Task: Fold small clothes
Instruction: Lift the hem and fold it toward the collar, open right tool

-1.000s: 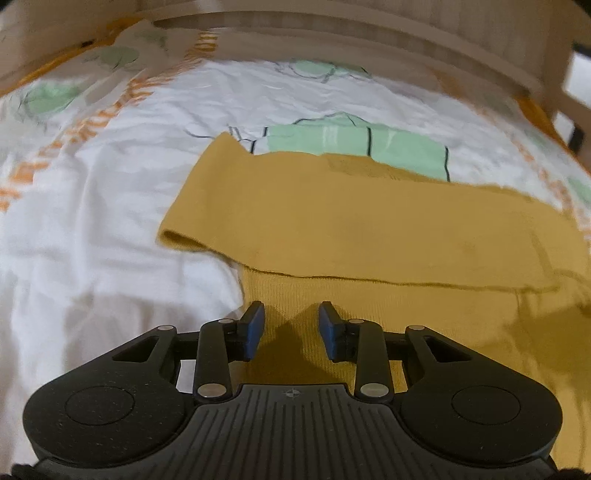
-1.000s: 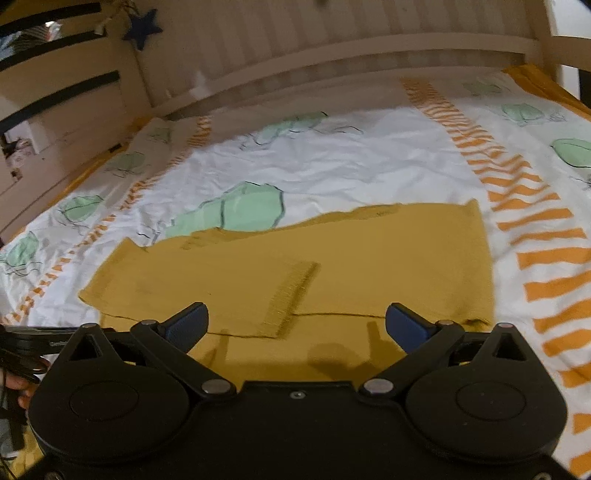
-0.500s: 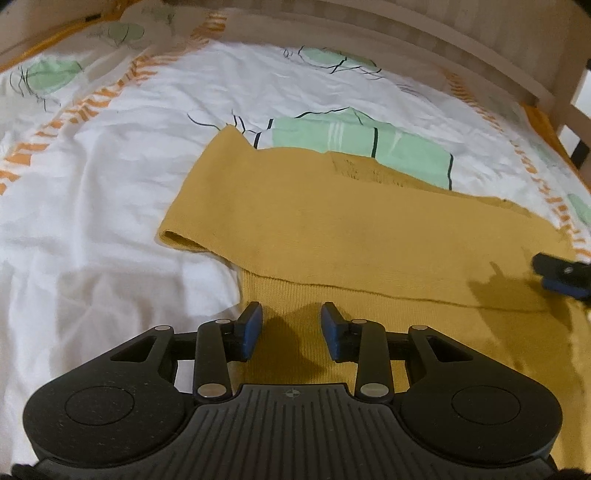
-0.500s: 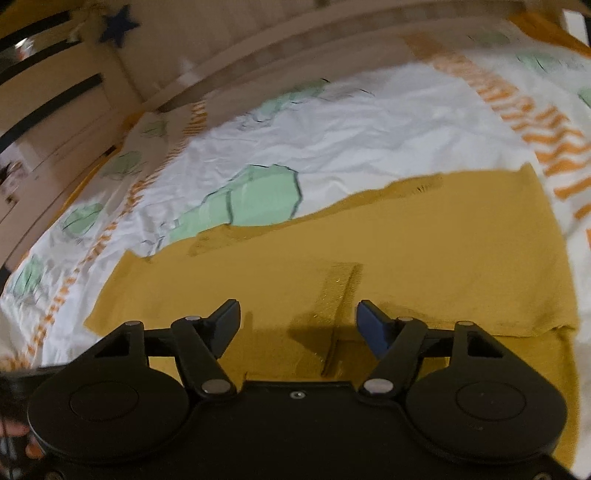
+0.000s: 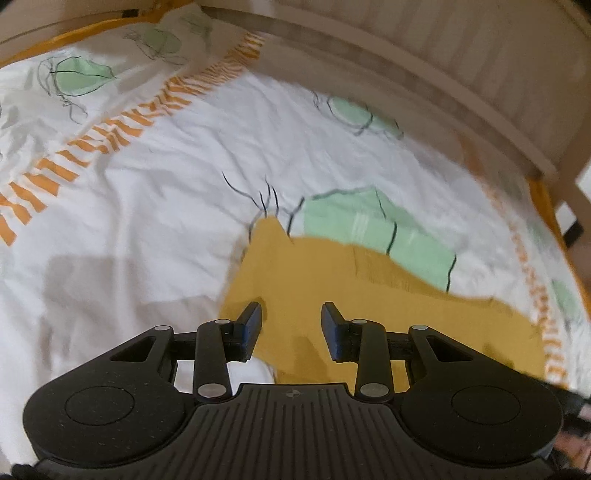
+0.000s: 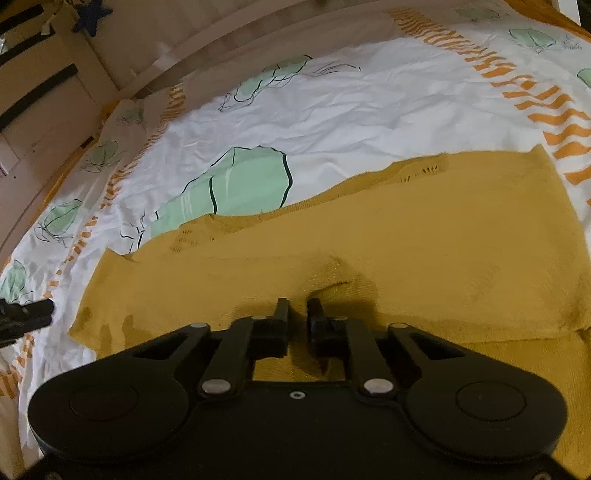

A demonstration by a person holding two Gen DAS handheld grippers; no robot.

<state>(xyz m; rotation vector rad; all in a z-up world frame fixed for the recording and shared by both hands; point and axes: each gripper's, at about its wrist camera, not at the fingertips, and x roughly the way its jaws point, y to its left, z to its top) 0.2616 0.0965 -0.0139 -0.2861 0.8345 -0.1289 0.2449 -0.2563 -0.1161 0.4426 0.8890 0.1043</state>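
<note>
A mustard-yellow knit garment lies flat on the bed, with its sleeves folded across the body. My right gripper has its jaws nearly together over the ribbed sleeve cuff at the garment's middle; a small gap still shows between them. My left gripper is open above the garment's left edge, with nothing between its blue pads. The left gripper's tip also shows at the far left of the right wrist view.
The garment lies on a white bedsheet with green shapes and orange stripes. A wooden slatted bed rail runs along the far side. A dark blue star hangs at the upper left of the right wrist view.
My right gripper's jaws have closed in from wide open to nearly together over the sleeve cuff. My left gripper has moved left to the garment's left edge and stayed open.
</note>
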